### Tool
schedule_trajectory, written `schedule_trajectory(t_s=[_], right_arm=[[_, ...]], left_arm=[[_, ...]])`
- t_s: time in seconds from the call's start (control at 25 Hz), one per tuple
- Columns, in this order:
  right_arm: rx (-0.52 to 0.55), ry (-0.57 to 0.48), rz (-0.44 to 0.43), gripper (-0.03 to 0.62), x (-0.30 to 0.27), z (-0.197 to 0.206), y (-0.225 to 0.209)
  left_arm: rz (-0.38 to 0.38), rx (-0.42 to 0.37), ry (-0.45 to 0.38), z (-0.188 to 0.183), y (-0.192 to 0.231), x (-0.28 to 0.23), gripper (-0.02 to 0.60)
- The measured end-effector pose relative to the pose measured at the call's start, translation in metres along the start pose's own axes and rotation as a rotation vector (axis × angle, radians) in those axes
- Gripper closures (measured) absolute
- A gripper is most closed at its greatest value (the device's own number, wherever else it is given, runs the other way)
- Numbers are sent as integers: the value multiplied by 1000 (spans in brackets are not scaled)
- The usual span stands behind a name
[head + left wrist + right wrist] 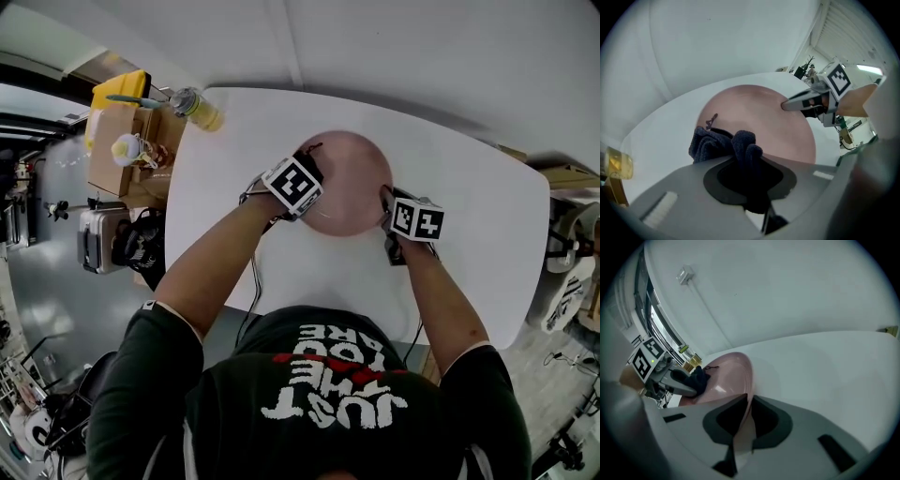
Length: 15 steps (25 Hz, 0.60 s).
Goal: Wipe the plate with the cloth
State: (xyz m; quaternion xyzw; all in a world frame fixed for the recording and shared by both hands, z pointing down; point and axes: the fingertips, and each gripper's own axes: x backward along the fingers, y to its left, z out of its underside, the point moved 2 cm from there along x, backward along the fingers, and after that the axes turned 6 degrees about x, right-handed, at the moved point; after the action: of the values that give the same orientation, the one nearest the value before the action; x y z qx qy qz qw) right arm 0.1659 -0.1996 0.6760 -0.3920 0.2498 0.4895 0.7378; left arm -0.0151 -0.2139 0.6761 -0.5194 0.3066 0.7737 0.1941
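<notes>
A: Status, left to right?
B: Left claw (750,176) is clamped on a wad of dark cloth (717,143). The cloth is down on the left part of the pink plate (759,110). Plate sits mid-bench, nearer the far edge. Right claw (742,423) is pinched on the plate's right rim, pinning it.
A: Step?
B: Wiping, probably early, since the cloth sits by the left rim. Next move: drag it across toward the right rim with steady down-pressure and stop short of the right claw.
A: Anything in the way?
B: Bottle (197,108) on the far left corner of the bench (469,216), well apart from the plate. Cardboard box (117,141) is off the left edge. Only real conflict I see is the two claws meeting at the right rim.
</notes>
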Motion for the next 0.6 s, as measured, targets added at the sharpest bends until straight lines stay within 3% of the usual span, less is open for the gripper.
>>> schedule_trajectory(t_s=[0.32,0.6], right_arm=[[-6,9,-10,574,-1,4,3],[-66,3,5,574,-1,4,1]], left_arm=[[-93,-50,-18,-52,29,-21,522],[-40,-131,-53,-108,-11,-45,523]])
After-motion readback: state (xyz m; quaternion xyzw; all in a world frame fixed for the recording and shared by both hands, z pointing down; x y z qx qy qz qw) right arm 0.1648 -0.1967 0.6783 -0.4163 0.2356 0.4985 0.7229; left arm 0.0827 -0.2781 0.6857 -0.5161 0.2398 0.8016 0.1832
